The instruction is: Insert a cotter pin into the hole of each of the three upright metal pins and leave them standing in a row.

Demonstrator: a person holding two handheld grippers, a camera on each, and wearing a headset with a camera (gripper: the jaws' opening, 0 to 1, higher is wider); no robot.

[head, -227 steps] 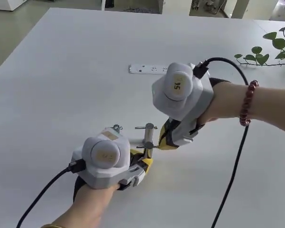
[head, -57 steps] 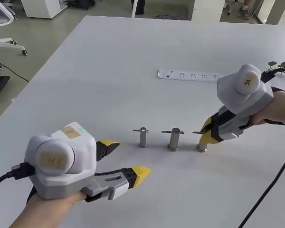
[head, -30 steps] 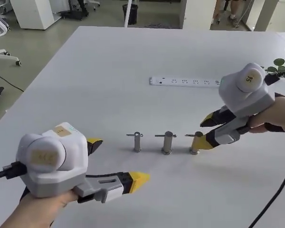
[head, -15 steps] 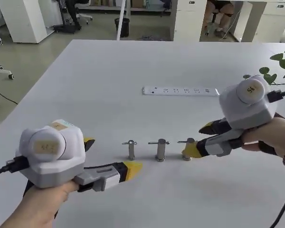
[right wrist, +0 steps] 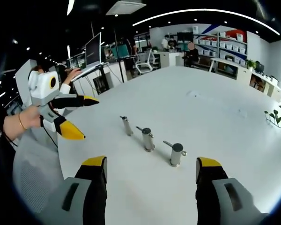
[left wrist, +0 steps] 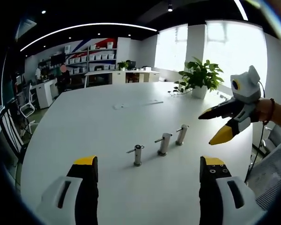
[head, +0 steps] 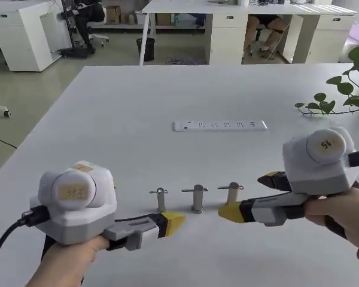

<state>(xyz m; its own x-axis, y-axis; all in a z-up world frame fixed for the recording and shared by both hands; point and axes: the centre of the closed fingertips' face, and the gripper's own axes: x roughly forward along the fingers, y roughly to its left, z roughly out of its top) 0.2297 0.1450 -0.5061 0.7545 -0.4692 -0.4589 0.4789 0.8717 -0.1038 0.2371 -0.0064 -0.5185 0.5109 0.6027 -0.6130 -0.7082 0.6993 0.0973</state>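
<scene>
Three metal pins point(head: 197, 198) upright on table point(head: 167, 89), row 9-to-3, long axes vertical, cotter pin point(head: 190, 190) across each top. Left gripper point(left wrist: 148, 161) wide, empty, row at its 12. Right gripper point(right wrist: 151, 162) wide, empty, row at 12, seems nearer. Task looks done.

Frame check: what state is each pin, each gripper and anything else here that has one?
Left pin: upright, cotter pin through its hole.
Middle pin: upright, cotter pin through it.
Right pin: upright, cotter pin through it.
Left gripper: open, holding nothing.
Right gripper: open, holding nothing.
Power strip: lying flat, sockets up.
</scene>
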